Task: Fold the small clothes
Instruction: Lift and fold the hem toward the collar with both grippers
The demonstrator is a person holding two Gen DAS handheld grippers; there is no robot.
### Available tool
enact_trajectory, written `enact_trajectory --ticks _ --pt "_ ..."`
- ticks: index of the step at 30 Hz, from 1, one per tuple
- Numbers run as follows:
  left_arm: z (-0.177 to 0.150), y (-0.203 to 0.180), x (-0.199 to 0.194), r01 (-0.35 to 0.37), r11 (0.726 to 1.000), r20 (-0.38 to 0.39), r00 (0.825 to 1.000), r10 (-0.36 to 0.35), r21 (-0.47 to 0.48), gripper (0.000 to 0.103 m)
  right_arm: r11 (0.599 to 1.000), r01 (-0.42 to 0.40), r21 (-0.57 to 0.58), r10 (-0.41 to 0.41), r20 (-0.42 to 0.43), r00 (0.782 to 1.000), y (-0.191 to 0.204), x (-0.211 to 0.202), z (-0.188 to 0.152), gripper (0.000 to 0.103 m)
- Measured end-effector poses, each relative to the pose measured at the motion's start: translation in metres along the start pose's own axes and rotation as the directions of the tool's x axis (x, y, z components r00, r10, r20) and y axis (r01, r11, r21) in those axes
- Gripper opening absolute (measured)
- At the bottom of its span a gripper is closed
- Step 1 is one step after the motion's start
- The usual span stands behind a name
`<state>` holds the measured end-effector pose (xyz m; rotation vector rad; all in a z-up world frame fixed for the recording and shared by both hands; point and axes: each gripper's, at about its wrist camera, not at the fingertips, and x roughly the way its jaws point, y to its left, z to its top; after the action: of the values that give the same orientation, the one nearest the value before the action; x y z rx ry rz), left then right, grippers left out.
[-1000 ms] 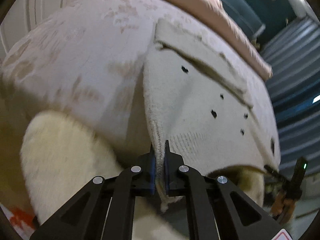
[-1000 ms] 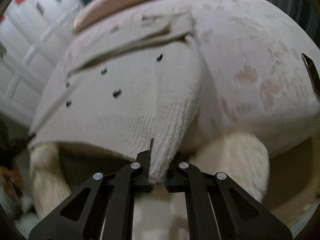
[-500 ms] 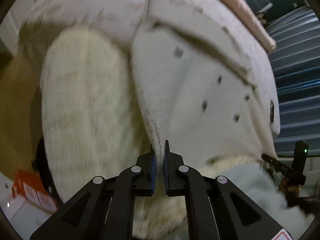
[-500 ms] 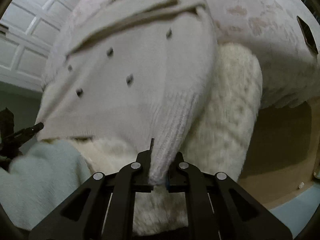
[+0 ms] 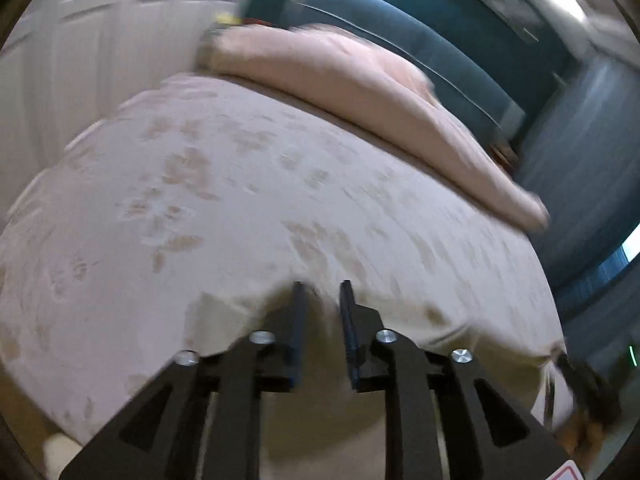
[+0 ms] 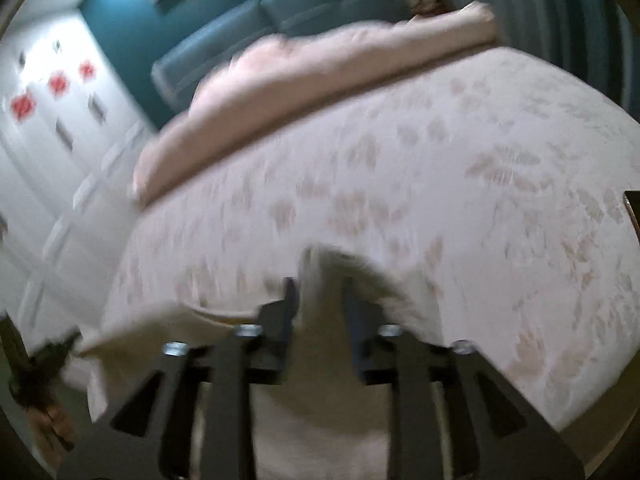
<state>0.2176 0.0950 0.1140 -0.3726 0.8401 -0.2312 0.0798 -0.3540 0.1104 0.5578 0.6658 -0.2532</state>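
Hovering over one bed (image 5: 240, 208) — two grippers, left (image 5: 322, 300), right (image 6: 318, 296), jaws just opening.

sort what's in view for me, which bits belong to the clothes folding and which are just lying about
For the job:
- cream knit garment
- patterned bed cover it lies on

Just lying about:
- pink folded duvet
- teal headboard
- white wardrobe
- grey curtain
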Motion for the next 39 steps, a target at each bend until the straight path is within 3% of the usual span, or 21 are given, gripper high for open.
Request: enact_trajectory --ticks 1,2,4,6,10,13,15,20,21,22,23,25,26,31,33,35,38,39 --pt "0.005 0.004 -0.006 -0.021 0.999 0.04 0.999 0.022 -0.033 0.033 0.999 -0.015 0.039 0.012 0.092 0.996 0.0 -0.016 0.002 0.058" --pt "0.009 0.007 -0.014 -0.026 0.998 0.07 0.997 0.03 -0.056 0.052 0.998 -0.032 0.055 0.024 0.148 0.989 -0.001 -0.028 -0.004 0.072" --pt "0.003 0.015 -0.038 -0.028 0.997 0.132 0.991 0.037 -0.07 0.078 0.996 -0.06 0.06 0.047 0.203 0.978 -0.006 -0.046 -0.017 0.078" --pt "-0.015 0.032 -0.058 -0.025 0.999 0.136 0.99 0.031 -0.046 0.08 0.998 -0.058 0.034 0.052 0.164 0.985 -0.02 -0.059 -0.043 0.079" --pt "-0.076 0.067 -0.053 -0.054 0.998 -0.008 0.999 0.054 -0.024 0.081 0.999 0.045 0.025 -0.045 0.03 0.999 -0.058 -0.055 -0.11 0.081" --pt "-0.133 0.095 -0.031 -0.07 0.993 -0.168 0.984 0.053 -0.098 0.081 0.987 0.081 0.137 -0.063 -0.133 0.989 -0.093 -0.034 -0.151 0.081" --pt "-0.156 0.106 -0.016 -0.112 0.984 -0.223 0.972 0.079 -0.138 0.081 0.97 0.065 0.236 -0.017 -0.2 0.98 -0.112 -0.017 -0.163 0.081" --pt "-0.161 0.114 0.005 -0.071 0.964 -0.202 0.979 0.019 -0.255 0.081 0.955 0.036 0.295 0.033 -0.225 0.974 -0.117 0.014 -0.158 0.081" --pt "-0.159 0.114 0.009 -0.062 0.962 -0.201 0.98 0.008 -0.266 0.081 0.952 0.031 0.305 0.041 -0.226 0.973 -0.114 0.019 -0.157 0.08" --pt "-0.156 0.113 0.013 -0.066 0.961 -0.208 0.978 0.009 -0.269 0.074 0.948 0.033 0.318 0.043 -0.231 0.972 -0.113 0.028 -0.152 0.079" --pt "-0.15 0.113 0.015 -0.052 0.961 -0.207 0.978 -0.005 -0.27 0.053 0.945 0.034 0.326 0.046 -0.234 0.971 -0.113 0.032 -0.151 0.072" --pt "-0.142 0.11 0.018 -0.033 0.968 -0.22 0.975 -0.023 -0.249 0.027 0.946 0.049 0.322 0.033 -0.243 0.97 -0.108 0.038 -0.146 0.055" --pt "-0.137 0.109 0.017 -0.027 0.97 -0.226 0.974 -0.029 -0.241 0.021 0.951 0.032 0.308 0.045 -0.24 0.97 -0.105 0.04 -0.142 0.026" --pt "-0.126 0.108 -0.018 0.032 0.979 -0.219 0.973 -0.077 -0.201 0.016 0.971 -0.033 0.237 0.08 -0.189 0.979 -0.092 -0.002 -0.13 0.013" --pt "-0.132 0.108 -0.038 0.027 0.988 -0.243 0.968 -0.064 -0.155 0.016 0.979 -0.035 0.2 0.076 -0.202 0.976 -0.091 -0.028 -0.136 0.011" --pt "-0.148 0.119 -0.046 0.007 0.989 -0.283 0.958 -0.05 -0.149 0.016 0.984 -0.004 0.177 0.05 -0.253 0.966 -0.099 -0.04 -0.154 0.011" --pt "-0.182 0.138 -0.034 -0.048 0.986 -0.365 0.931 -0.013 -0.159 0.016 0.989 0.104 0.11 -0.057 -0.364 0.93 -0.114 -0.03 -0.193 0.011" --pt "-0.192 0.141 -0.028 -0.066 0.985 -0.379 0.925 0.001 -0.159 0.016 0.986 0.115 0.117 -0.06 -0.398 0.916 -0.118 -0.025 -0.2 0.011"
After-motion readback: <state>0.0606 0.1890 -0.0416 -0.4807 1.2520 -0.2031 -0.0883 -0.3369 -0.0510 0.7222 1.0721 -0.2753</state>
